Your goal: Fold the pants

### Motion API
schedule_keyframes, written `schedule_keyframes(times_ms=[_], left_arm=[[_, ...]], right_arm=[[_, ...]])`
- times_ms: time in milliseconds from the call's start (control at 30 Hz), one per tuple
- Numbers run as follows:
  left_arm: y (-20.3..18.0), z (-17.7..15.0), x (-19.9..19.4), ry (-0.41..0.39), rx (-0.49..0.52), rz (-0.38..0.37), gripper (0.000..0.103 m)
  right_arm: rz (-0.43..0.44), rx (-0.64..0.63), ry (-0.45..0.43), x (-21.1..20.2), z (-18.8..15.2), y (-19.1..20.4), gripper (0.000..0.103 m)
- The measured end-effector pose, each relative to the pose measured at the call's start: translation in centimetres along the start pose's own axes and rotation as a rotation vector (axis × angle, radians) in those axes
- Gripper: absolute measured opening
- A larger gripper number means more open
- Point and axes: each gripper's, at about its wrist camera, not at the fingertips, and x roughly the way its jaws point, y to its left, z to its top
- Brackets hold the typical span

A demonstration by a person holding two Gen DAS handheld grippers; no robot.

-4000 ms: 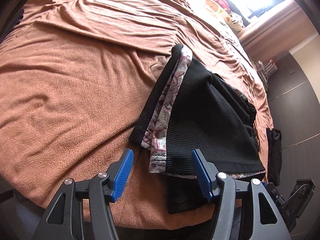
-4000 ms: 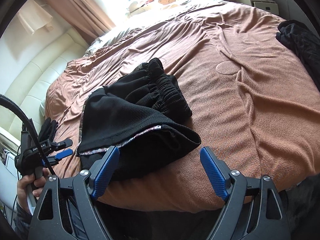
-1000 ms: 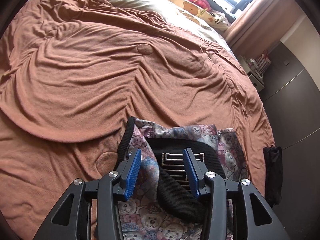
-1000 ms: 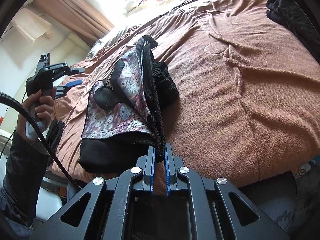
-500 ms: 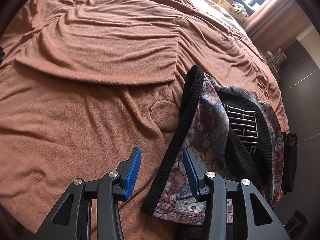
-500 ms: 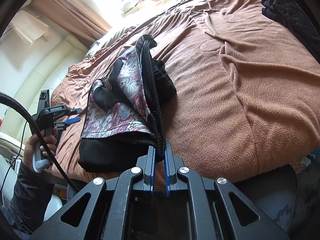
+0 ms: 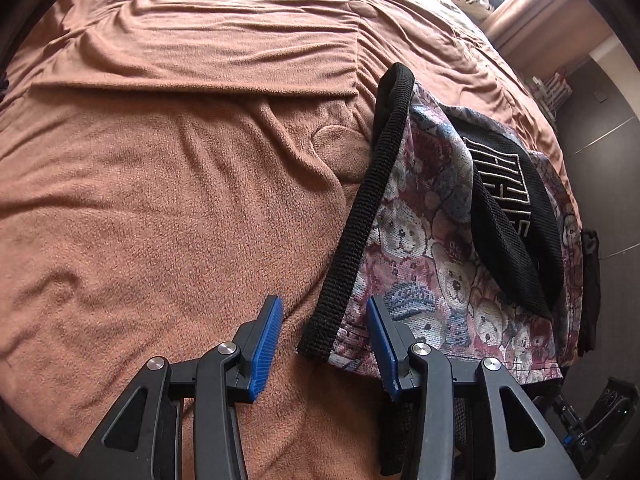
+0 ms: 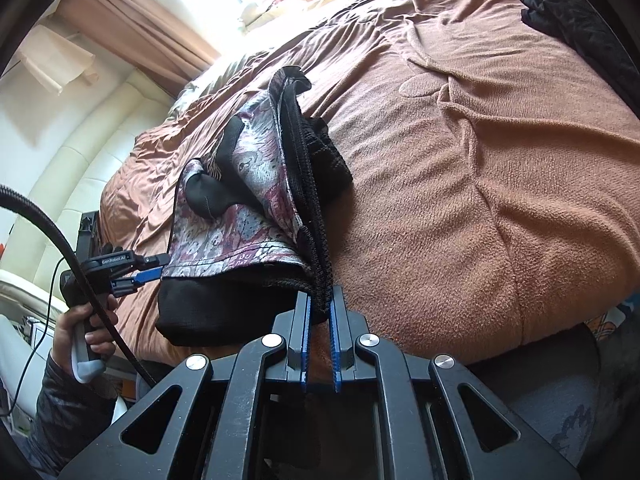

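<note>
The pants are black knit with a teddy-bear print lining and lie on the brown bedspread, lining turned up. A black ribbed band runs along their left edge, its near end between my left gripper's fingers. My left gripper is open around that end without gripping it. In the right wrist view my right gripper is shut on the black edge of the pants and holds it up. The left gripper shows there at the pants' far corner.
Another black garment lies at the far right of the bed. A cream padded headboard and curtains stand beyond. A dark wardrobe wall rises past the bed's right edge. Pillows and toys lie near the window.
My left gripper has dropped from above the pants to the near end of the ribbed band. My right gripper stays shut on the pants' edge, almost still.
</note>
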Motion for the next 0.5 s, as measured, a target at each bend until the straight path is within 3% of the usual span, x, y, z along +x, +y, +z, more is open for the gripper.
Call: schedule_keyframes(times_ms=[333,400,467,500], left_arm=[[-0.6,-2.0,0.0,-0.006,0.004,-0.002,0.045],[-0.8,-2.3,0.1,-0.013,0.016,0.004,0.035],[-1.0,-2.5,0.1,-0.016,0.028,0.014,0.011],[-1.1,-2.7,0.0,-0.024,0.029,0.008,0.009]], right_arm=[[0.004,0.032,0.027,1.0,0.3,-0.5,0.007],[0.003,0.036,0.037,1.3,0.3,-0.5,0.007],[0.001,0.041,0.045,1.6,0.2,-0.4,0.008],[0.001,0.044,0.047,1.7,0.2,-0.4,0.008]])
